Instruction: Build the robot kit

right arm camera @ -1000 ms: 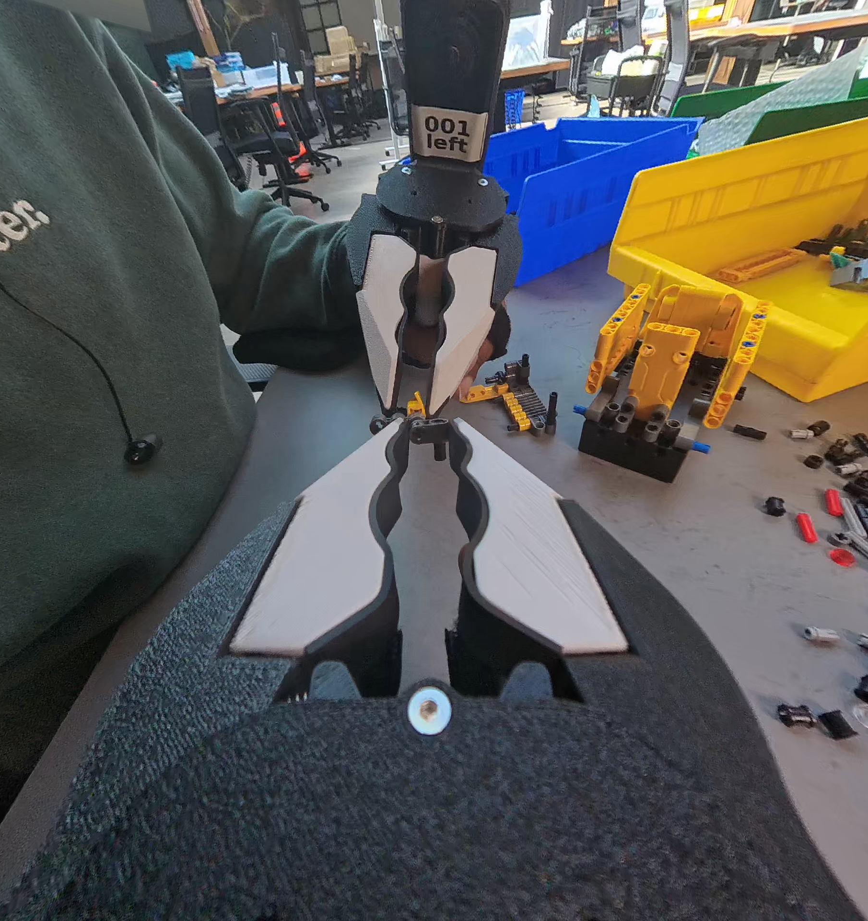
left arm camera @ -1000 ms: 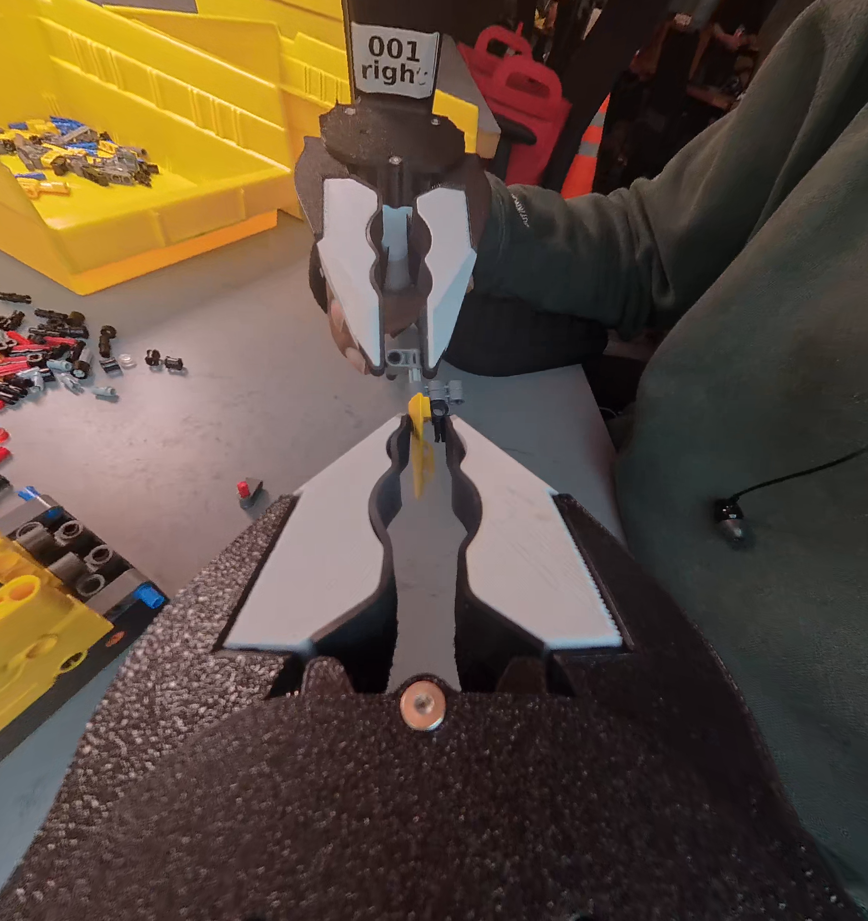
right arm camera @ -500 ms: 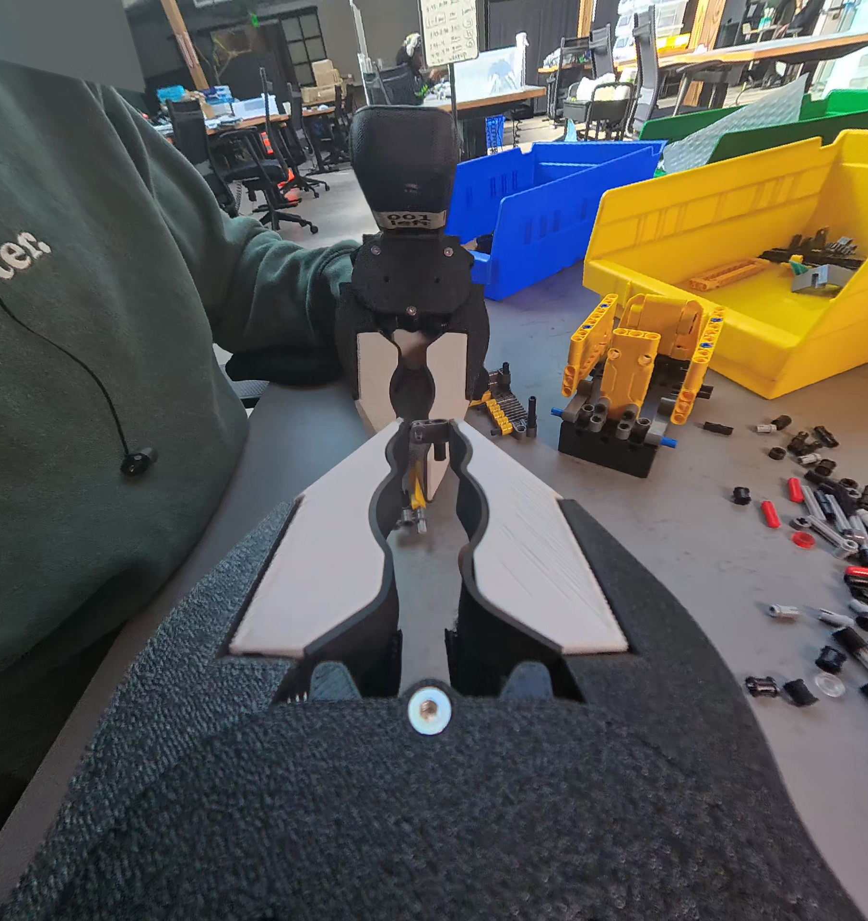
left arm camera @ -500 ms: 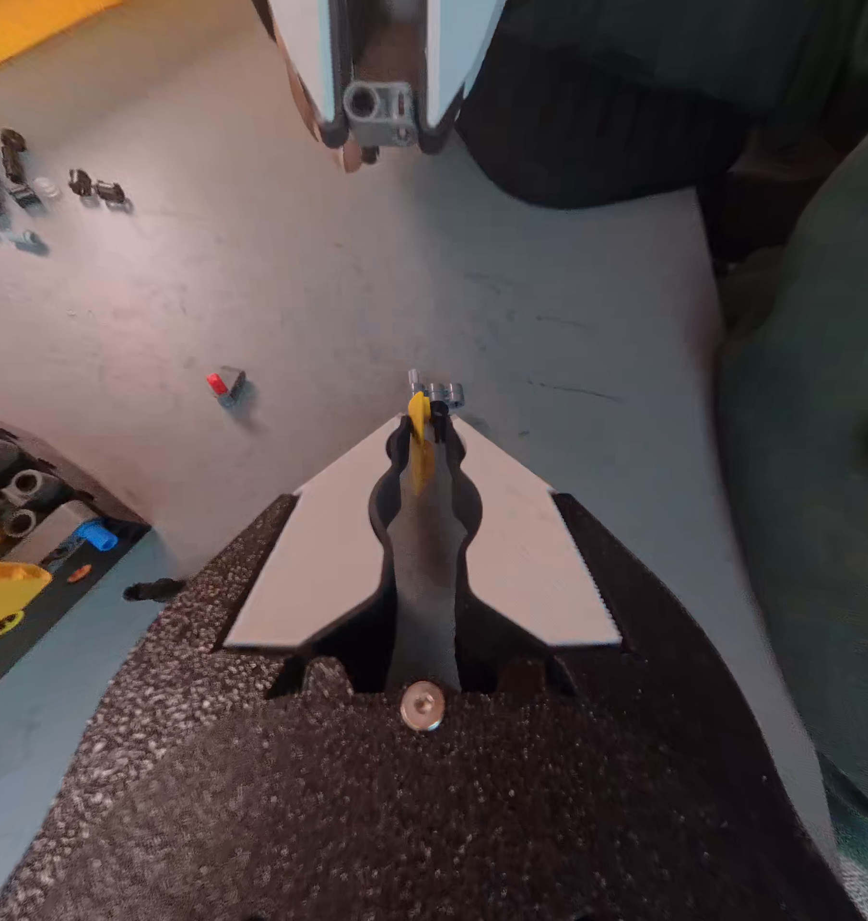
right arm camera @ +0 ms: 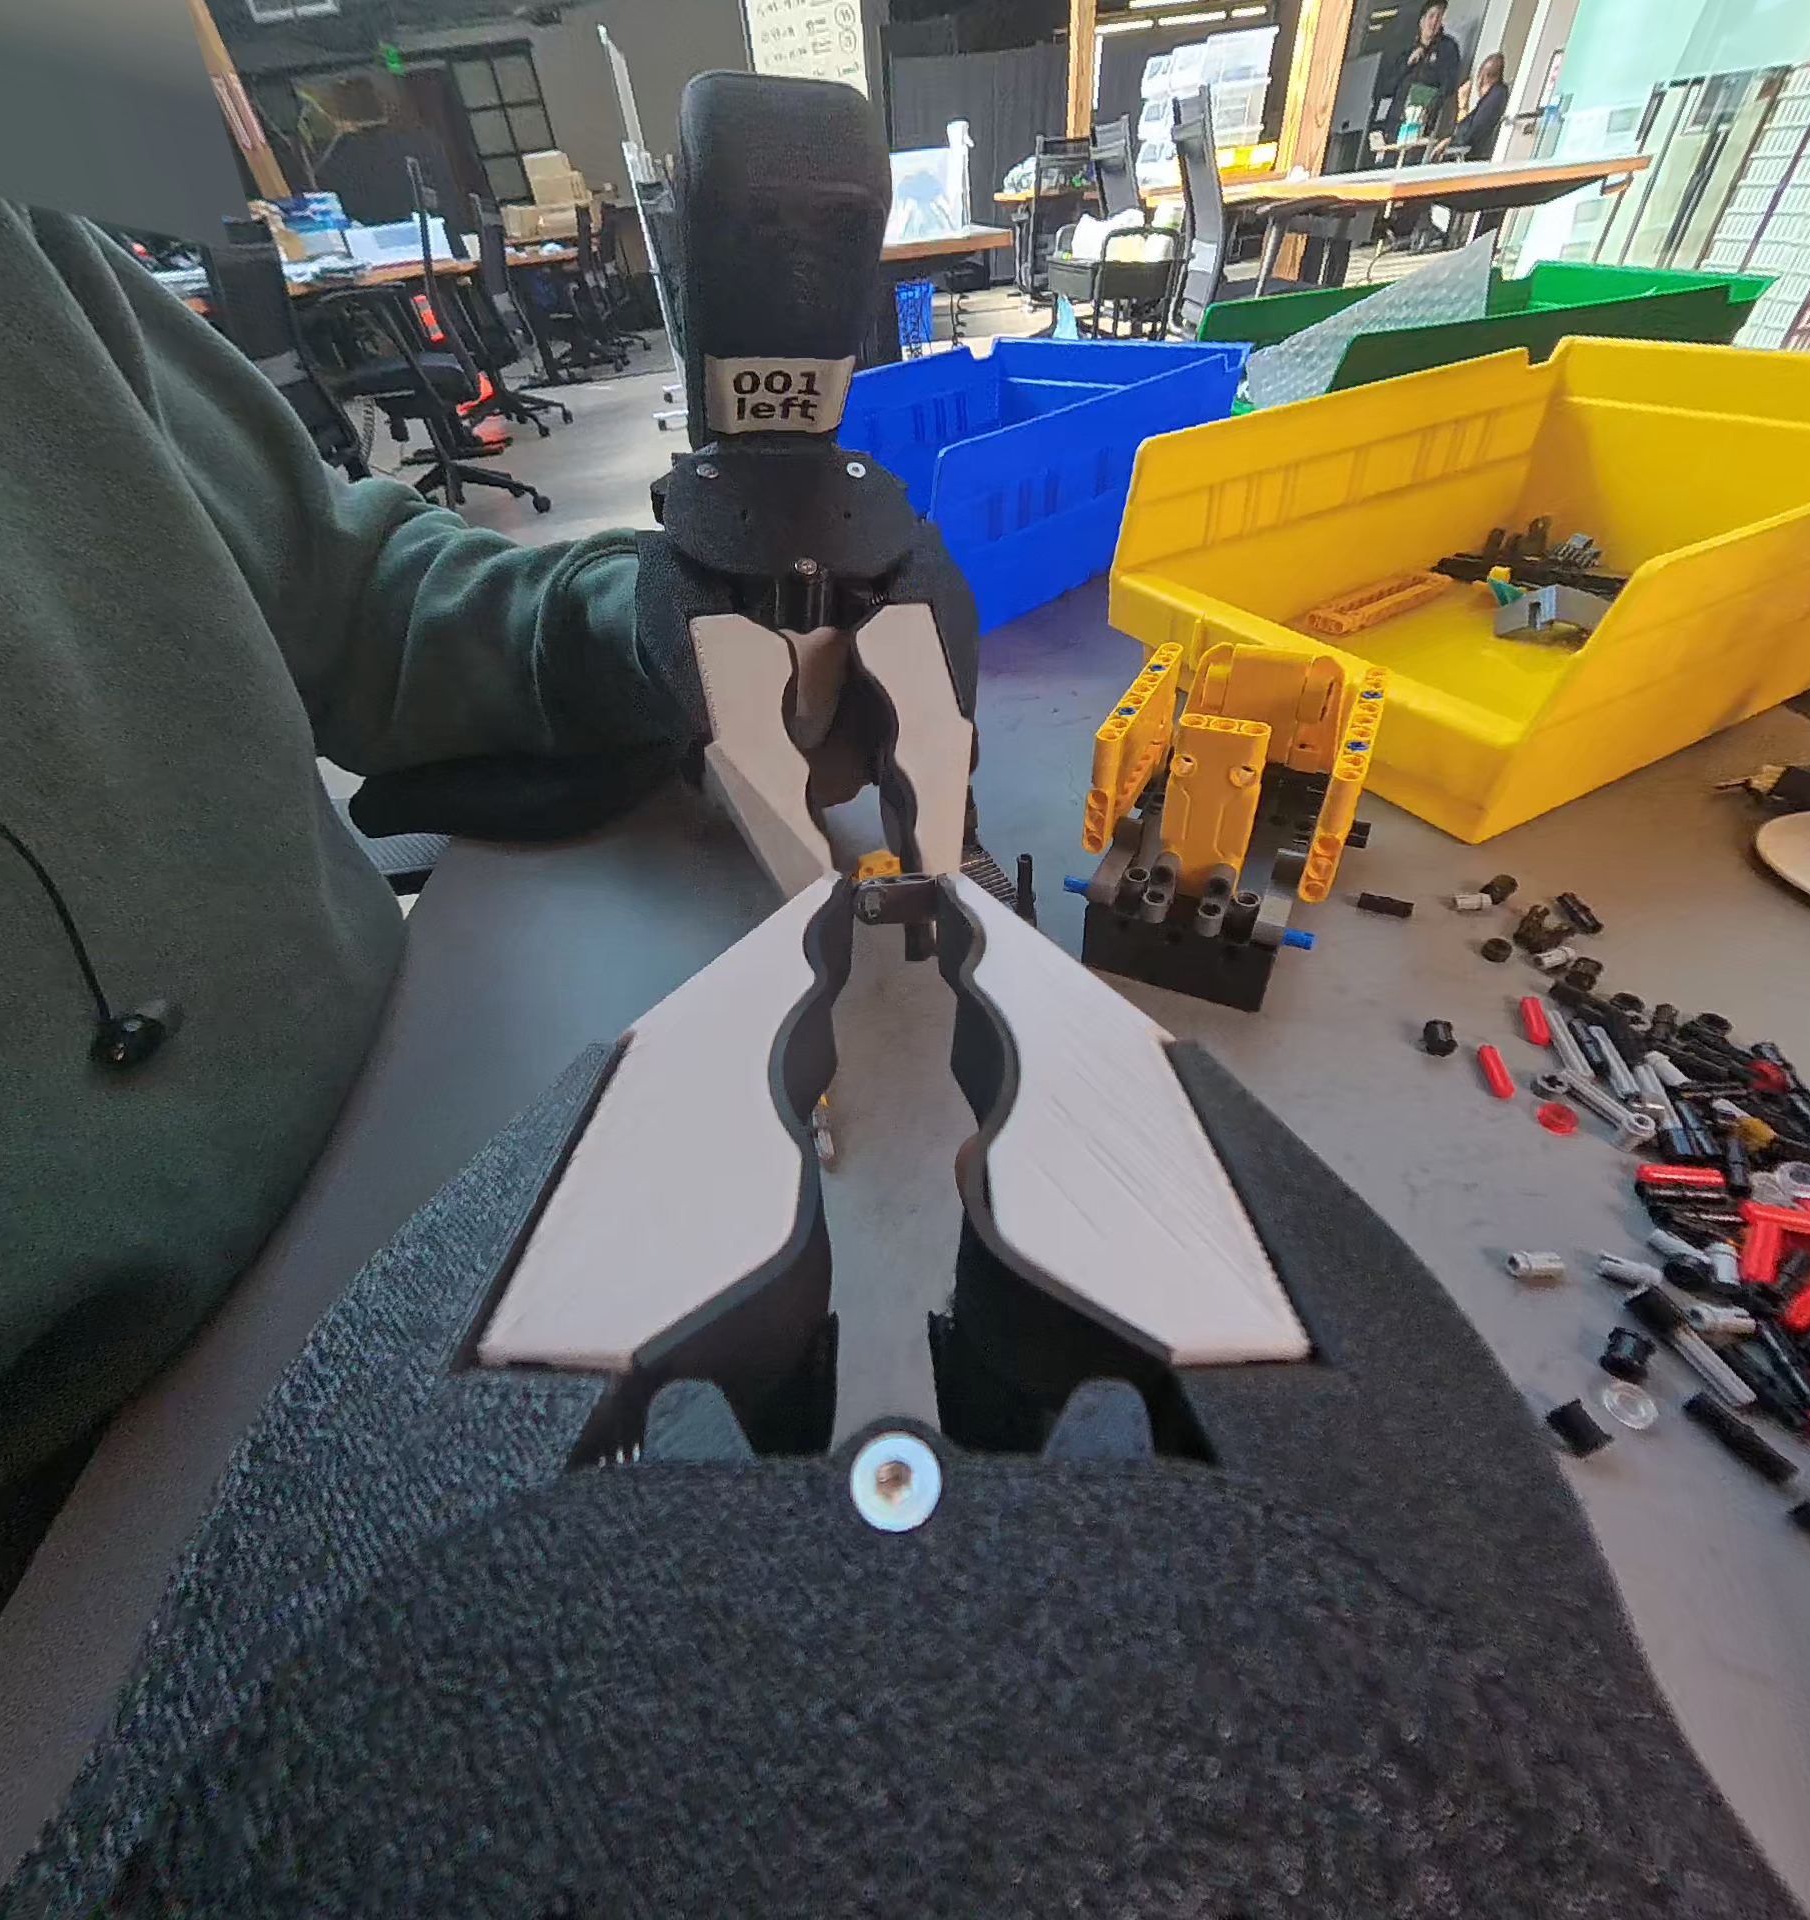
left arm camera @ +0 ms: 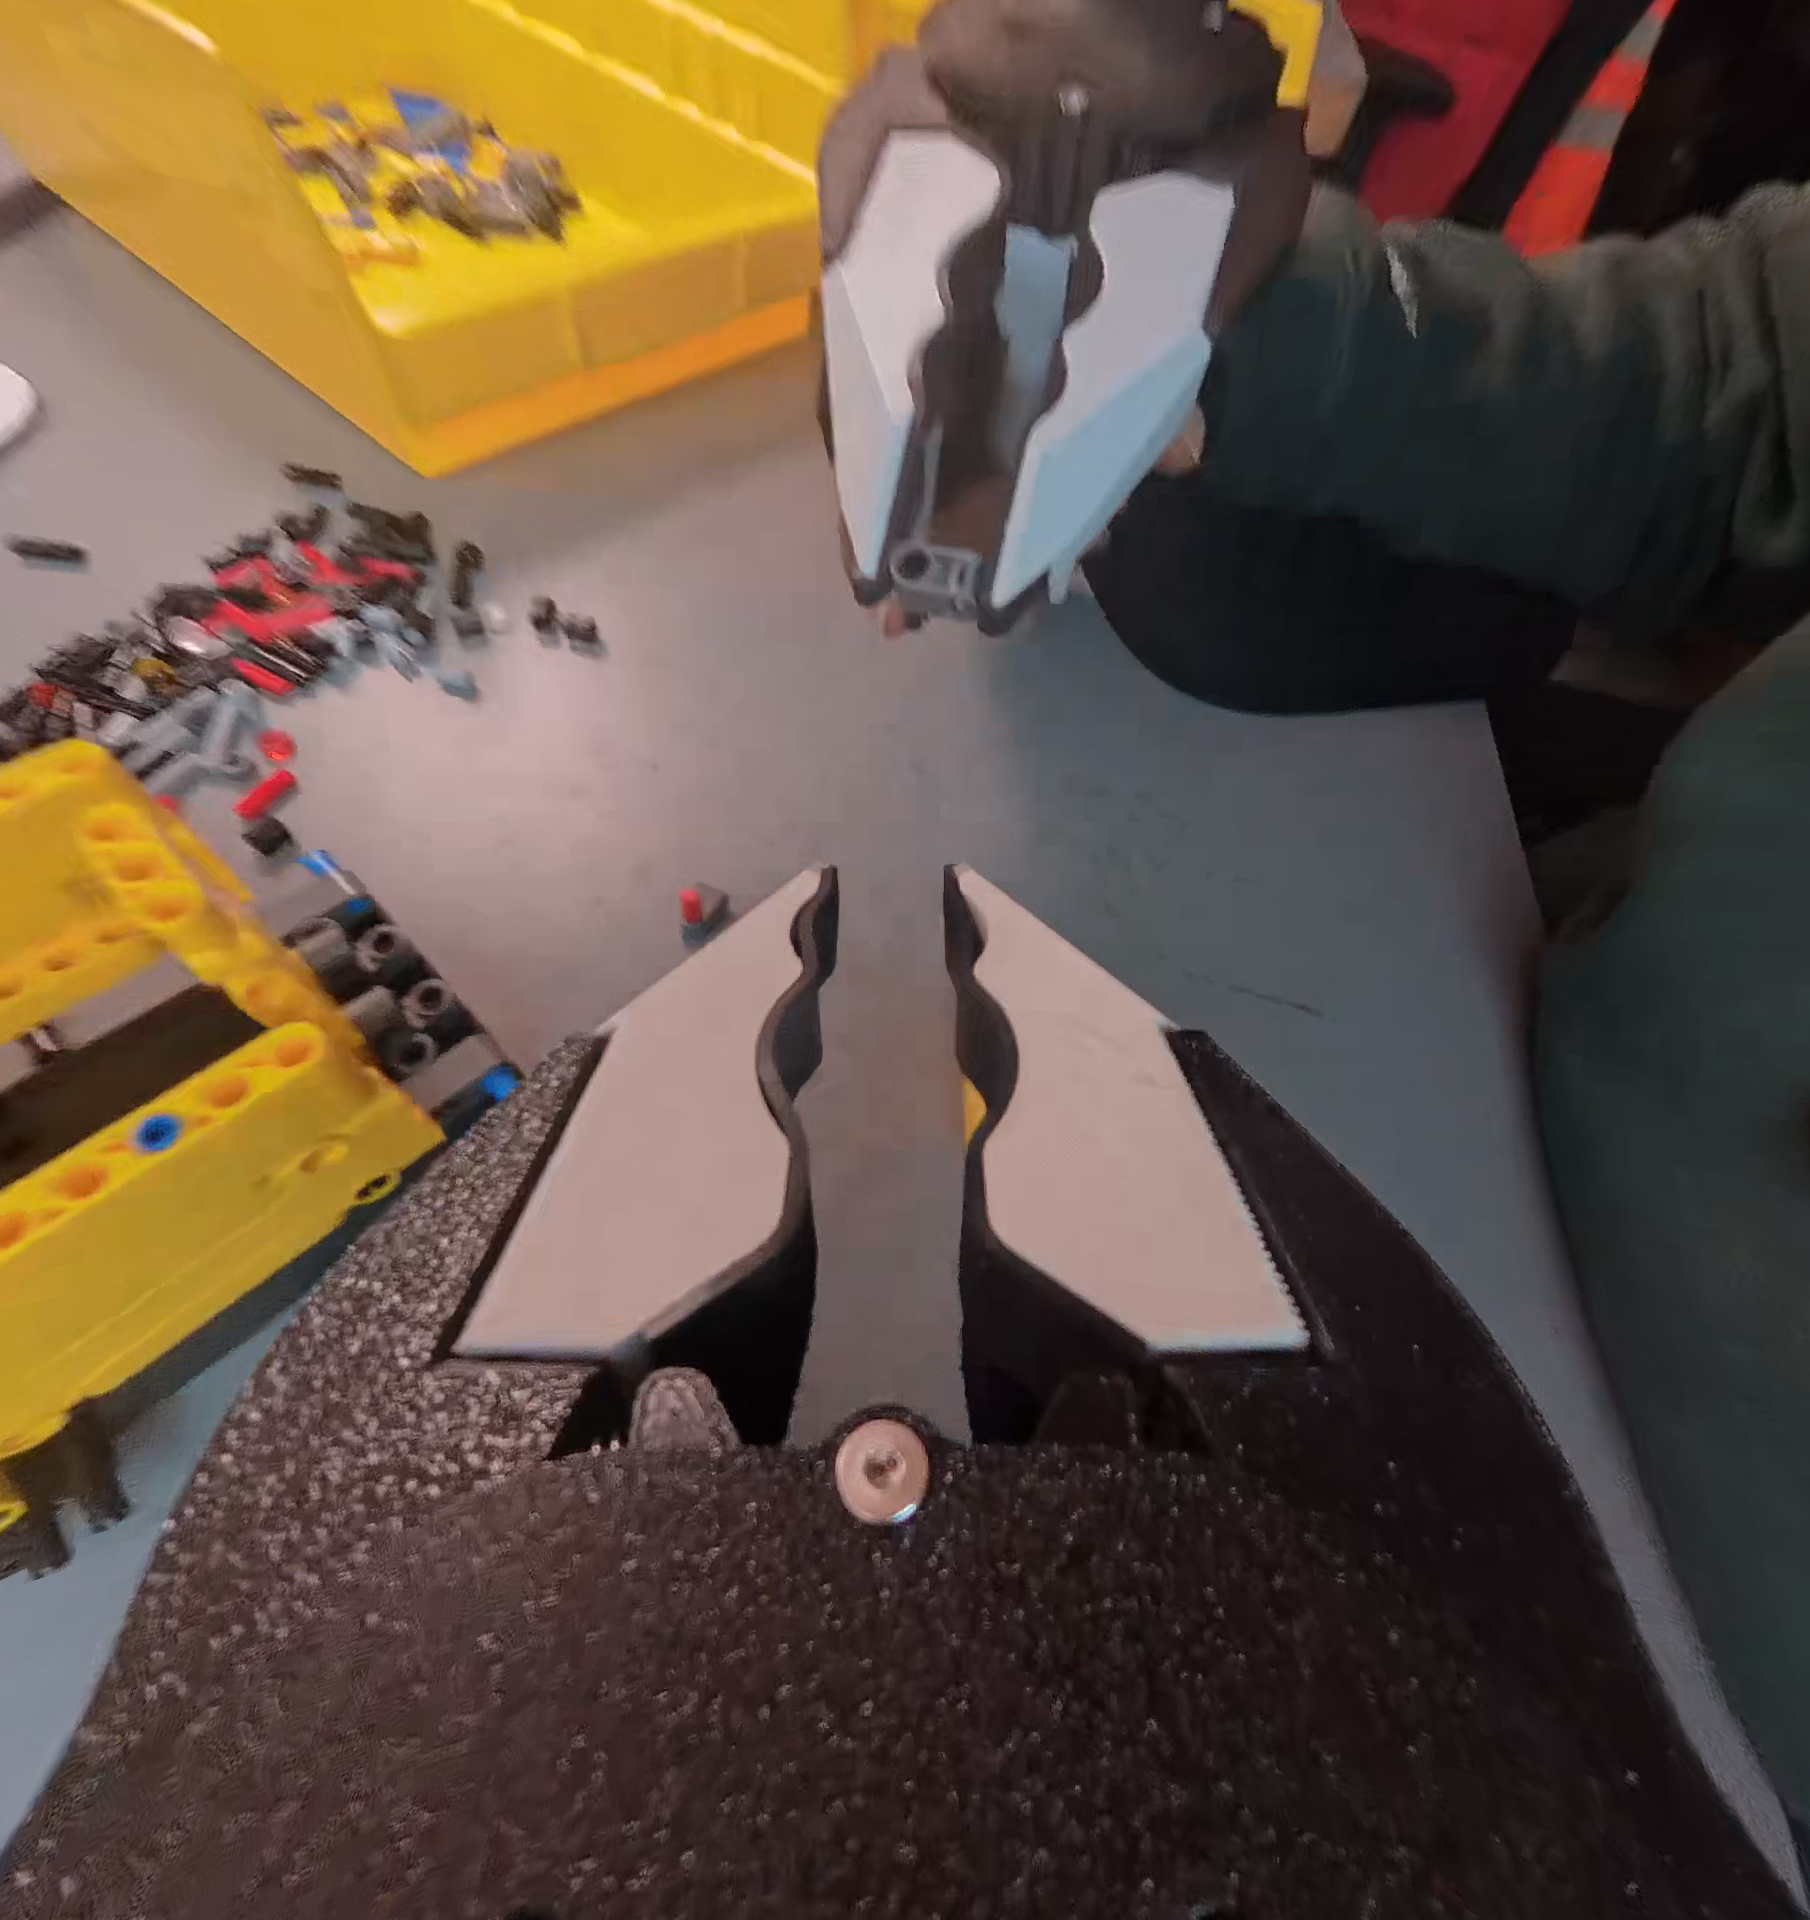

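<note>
Pinching a small grey connector [right arm camera: 899, 900] between its very tips, held the right gripper [right arm camera: 896, 896] closed on that piece above the grey table [left arm camera: 1192, 831], with a short black pin hanging from the connector's underside. Showed the same grip in the left wrist view at 12 o'clock, the grey piece sitting crosswise between the pale fingers. Held the left gripper [left arm camera: 890, 883] parted by a narrow gap and empty, with only bare table showing between its fingers [left arm camera: 672, 1091]. Brought both sets of tips close together in the right wrist view; could not tell whether touching or just apart. Spotted a sliver of a small yellow piece [left arm camera: 974, 1107] on the table, mostly hidden under the left gripper's finger. Found a tiny red-and-grey piece [left arm camera: 701, 906] just beside the left gripper's tips, at 11 o'clock of them. Saw a yellow-and-black brick model [right arm camera: 1223, 790] standing at 1 o'clock of the right gripper, near but apart. Noted a loose heap of black, red and grey parts [right arm camera: 1711, 1164] spread at 3 o'clock in that view. Placed a yellow bin [right arm camera: 1503, 727] with a few parts inside behind the model at 2 o'clock, and a blue bin [right arm camera: 1036, 468] beside it at 12 o'clock. Framed a green sleeve [right arm camera: 444, 613] reaching to the left gripper's handle from 9 o'clock.
</note>
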Action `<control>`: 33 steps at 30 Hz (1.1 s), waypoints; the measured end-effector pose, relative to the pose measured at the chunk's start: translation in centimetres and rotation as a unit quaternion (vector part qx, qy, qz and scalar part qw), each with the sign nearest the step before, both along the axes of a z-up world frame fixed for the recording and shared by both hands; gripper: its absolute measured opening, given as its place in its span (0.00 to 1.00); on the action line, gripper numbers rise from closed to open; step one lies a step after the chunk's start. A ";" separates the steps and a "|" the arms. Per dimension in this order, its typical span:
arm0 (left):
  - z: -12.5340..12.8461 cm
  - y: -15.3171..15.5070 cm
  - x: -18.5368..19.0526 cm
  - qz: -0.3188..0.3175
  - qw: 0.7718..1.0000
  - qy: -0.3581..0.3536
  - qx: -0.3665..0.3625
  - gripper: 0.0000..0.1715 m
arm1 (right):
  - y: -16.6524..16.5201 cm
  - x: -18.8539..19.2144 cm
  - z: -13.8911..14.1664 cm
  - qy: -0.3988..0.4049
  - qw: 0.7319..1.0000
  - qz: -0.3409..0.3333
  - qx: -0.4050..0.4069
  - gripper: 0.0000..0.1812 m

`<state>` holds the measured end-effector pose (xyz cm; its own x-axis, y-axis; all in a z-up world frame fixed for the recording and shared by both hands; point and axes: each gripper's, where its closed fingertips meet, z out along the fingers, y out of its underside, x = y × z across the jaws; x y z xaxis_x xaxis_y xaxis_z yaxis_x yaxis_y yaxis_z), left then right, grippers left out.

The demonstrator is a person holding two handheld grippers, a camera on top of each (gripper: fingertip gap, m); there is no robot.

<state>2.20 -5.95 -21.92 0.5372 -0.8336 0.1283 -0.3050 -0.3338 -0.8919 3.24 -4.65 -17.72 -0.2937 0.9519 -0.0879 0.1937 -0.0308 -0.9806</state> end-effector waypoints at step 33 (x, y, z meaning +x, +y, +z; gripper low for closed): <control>8.7 -0.9 -0.1 -0.058 0.913 -0.389 -0.104 0.04 | -2.3 -1.2 3.9 0.091 0.993 -0.028 0.068 0.15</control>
